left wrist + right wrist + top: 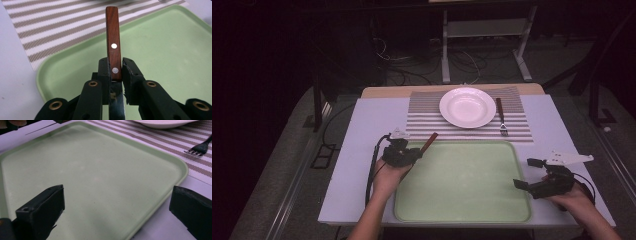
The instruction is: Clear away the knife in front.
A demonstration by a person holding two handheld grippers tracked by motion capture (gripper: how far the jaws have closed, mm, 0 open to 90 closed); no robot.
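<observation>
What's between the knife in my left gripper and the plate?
Just bare striped placemat between the knife held by the left gripper and the plate, per the high view.

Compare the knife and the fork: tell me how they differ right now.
The knife is clamped in the left gripper above the green tray's corner; the fork lies free on the striped placemat beside the white plate. The knife's handle points diagonally towards the placemat; the fork lies nearly straight, tines towards the tray. Both have brown handles.
</observation>
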